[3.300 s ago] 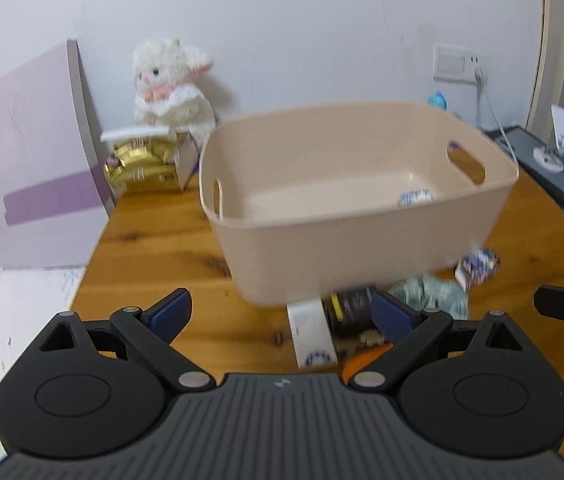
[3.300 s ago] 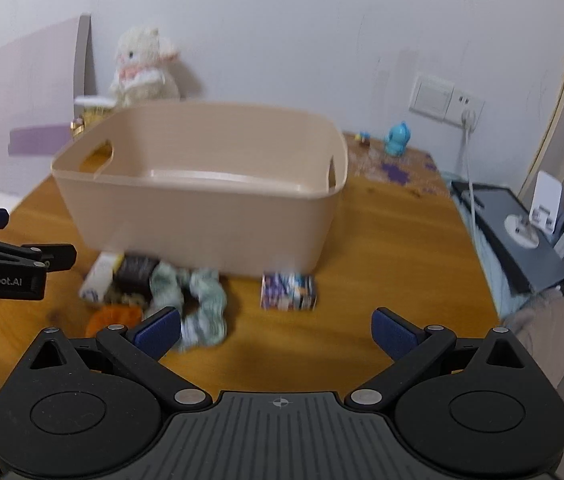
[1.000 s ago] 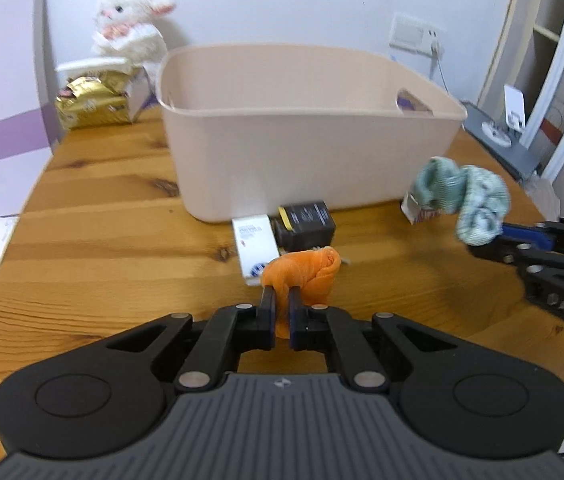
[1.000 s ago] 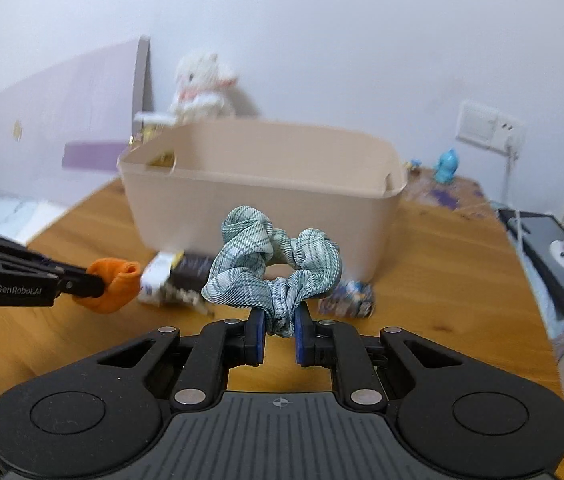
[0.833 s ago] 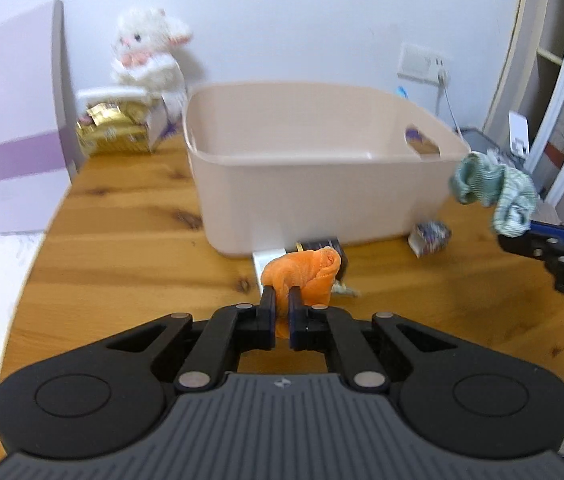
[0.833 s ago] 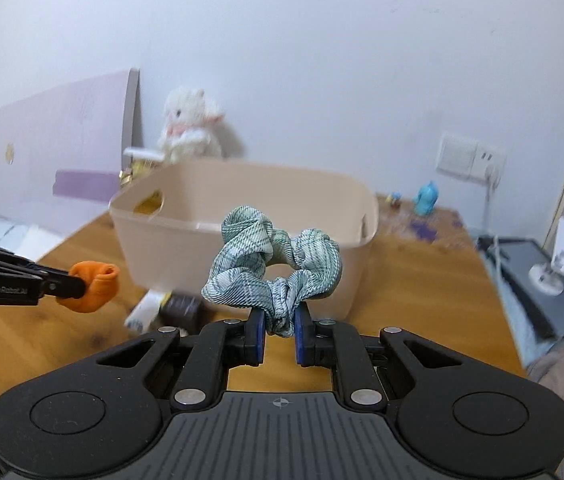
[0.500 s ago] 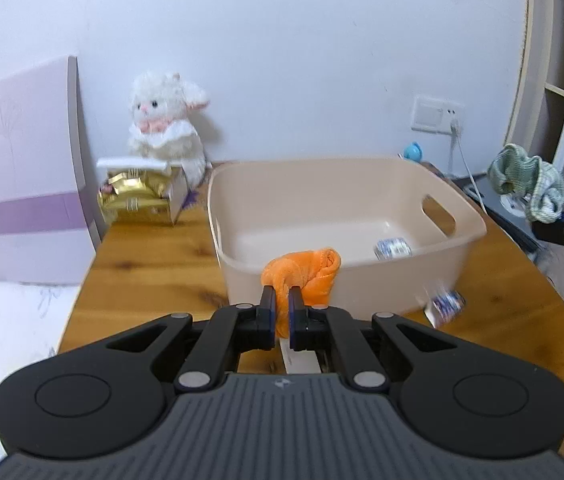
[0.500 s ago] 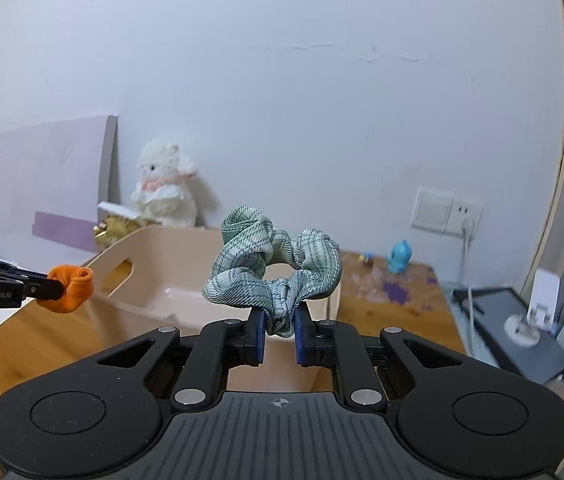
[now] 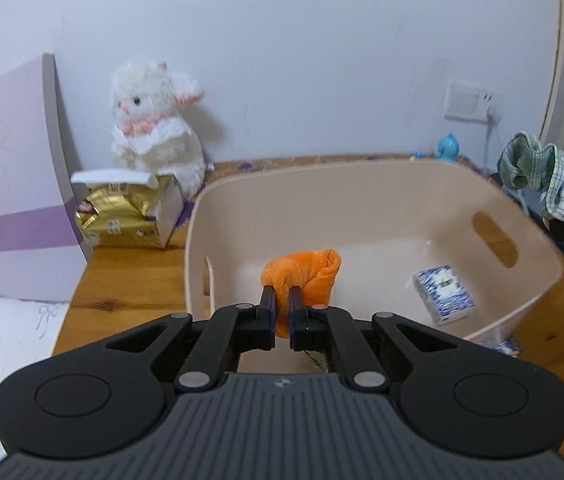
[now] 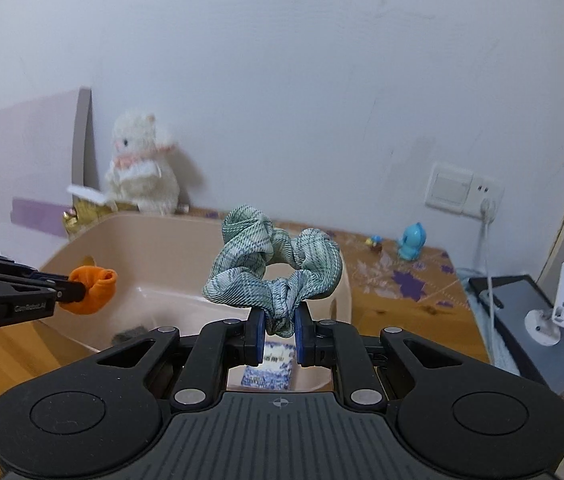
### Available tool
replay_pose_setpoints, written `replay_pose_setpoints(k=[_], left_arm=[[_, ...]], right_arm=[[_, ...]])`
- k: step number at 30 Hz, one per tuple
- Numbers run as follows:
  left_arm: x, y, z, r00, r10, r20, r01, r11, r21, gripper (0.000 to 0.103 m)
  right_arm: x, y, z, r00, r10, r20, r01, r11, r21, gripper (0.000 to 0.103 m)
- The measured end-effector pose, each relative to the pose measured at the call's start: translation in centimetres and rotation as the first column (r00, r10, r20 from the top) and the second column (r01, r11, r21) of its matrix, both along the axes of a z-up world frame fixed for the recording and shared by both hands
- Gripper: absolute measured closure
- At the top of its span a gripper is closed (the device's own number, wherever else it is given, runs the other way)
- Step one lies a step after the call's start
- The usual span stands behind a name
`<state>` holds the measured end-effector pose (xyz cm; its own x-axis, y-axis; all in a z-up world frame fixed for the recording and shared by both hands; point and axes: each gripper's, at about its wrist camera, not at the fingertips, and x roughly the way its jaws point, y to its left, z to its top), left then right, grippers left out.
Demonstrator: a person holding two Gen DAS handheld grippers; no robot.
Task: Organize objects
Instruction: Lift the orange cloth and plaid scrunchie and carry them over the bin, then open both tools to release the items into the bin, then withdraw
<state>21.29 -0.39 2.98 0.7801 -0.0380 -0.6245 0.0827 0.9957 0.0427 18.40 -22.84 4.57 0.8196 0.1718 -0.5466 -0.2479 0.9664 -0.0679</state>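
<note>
My left gripper (image 9: 280, 300) is shut on an orange cloth (image 9: 302, 276) and holds it over the near part of the beige bin (image 9: 382, 172). My right gripper (image 10: 279, 328) is shut on a green plaid scrunchie (image 10: 274, 264), held above the bin's right side (image 10: 340, 276). The scrunchie also shows at the right in the left wrist view (image 9: 542, 176), and the orange cloth at the left in the right wrist view (image 10: 92, 288). A blue-and-white packet (image 9: 444, 294) lies inside the bin.
A white plush lamb (image 9: 154, 136) and a gold package in a white box (image 9: 122, 212) stand behind the bin on the wooden table (image 9: 130, 280). A purple board (image 9: 10, 180) leans at the left. A small blue toy (image 10: 412, 246) and a wall socket (image 10: 462, 192) are at the right.
Both grippers rose from the table and moved forward over the bin, each keeping its cloth item. The bin's inside and the packet in it now show closer.
</note>
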Motion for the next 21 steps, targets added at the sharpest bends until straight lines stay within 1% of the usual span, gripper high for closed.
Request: replay_pose_setpoints(k=[4, 8, 9, 10, 12, 13, 14, 15, 16, 17, 18, 19, 20, 21], left_arm=[[1.5, -0.4, -1.8, 0.999, 0.007, -0.051, -0.006, 1.0, 0.012, 0.096], [1.9, -0.8, -2.6, 0.998, -0.001, -0.057, 0.003, 0.999, 0.036, 0.095], [2.0, -0.9, -2.6, 0.998, -0.005, -0.064, 0.007, 1.0, 0.031, 0.095], [2.1, -0.9, -2.6, 0.998, -0.006, -0.068, 0.008, 1.0, 0.029, 0.094], [2.0, -0.9, -2.4, 0.998, -0.002, -0.07, 0.004, 1.0, 0.025, 0.091], [1.8, -0.9, -2.3, 0.998, -0.005, -0.07, 0.006, 1.0, 0.017, 0.088], [1.6, -0.8, -2.0, 0.998, -0.009, -0.066, 0.01, 1.0, 0.007, 0.081], [1.3, -0.7, -1.8, 0.998, -0.01, -0.059, 0.01, 1.0, 0.002, 0.064], [1.2, -0.7, -1.4, 0.999, -0.004, -0.054, 0.004, 1.0, 0.003, 0.052], [0.9, -0.6, -1.1, 0.999, 0.004, -0.044, -0.003, 1.0, 0.005, 0.031], [0.5, -0.5, -0.7, 0.999, 0.007, -0.033, -0.007, 1.0, 0.006, 0.021], [0.1, -0.3, -0.4, 1.0, 0.007, -0.022, -0.007, 1.0, 0.006, 0.021], [-0.2, -0.2, 0.0, 1.0, 0.006, -0.018, -0.006, 1.0, 0.004, 0.021], [-0.5, -0.1, 0.3, 1.0, 0.007, -0.019, -0.007, 1.0, 0.004, 0.019]], right_arm=[[1.0, 0.6, -1.5, 0.998, 0.013, -0.057, -0.013, 1.0, -0.012, 0.09], [1.7, 0.8, -2.5, 0.995, 0.011, -0.1, -0.012, 1.0, -0.011, 0.088], [1.8, 0.7, -2.6, 0.994, 0.011, -0.108, -0.012, 1.0, -0.009, 0.085], [1.9, 0.6, -2.7, 0.993, 0.01, -0.114, -0.01, 1.0, -0.003, 0.076], [1.6, 0.4, -2.6, 0.993, 0.012, -0.115, -0.01, 1.0, 0.012, 0.062], [1.4, 0.3, -2.5, 0.994, 0.014, -0.108, -0.012, 1.0, 0.021, 0.059], [1.2, 0.1, -2.3, 0.995, 0.015, -0.102, -0.013, 1.0, 0.025, 0.056], [0.8, 0.0, -2.1, 0.996, 0.014, -0.093, -0.011, 1.0, 0.029, 0.05], [0.5, -0.1, -1.8, 0.997, 0.012, -0.081, -0.009, 0.999, 0.031, 0.041], [0.0, -0.2, -1.5, 0.998, 0.009, -0.067, -0.007, 0.999, 0.035, 0.038], [-0.4, -0.4, -1.2, 0.998, 0.008, -0.056, -0.006, 0.999, 0.039, 0.032], [-0.8, -0.6, -0.9, 0.999, 0.007, -0.049, -0.004, 0.999, 0.045, 0.026], [-1.2, -0.8, -0.7, 0.999, 0.004, -0.045, -0.002, 0.999, 0.05, 0.024], [-1.6, -1.0, -0.6, 0.999, 0.001, -0.04, 0.001, 0.998, 0.056, 0.017]])
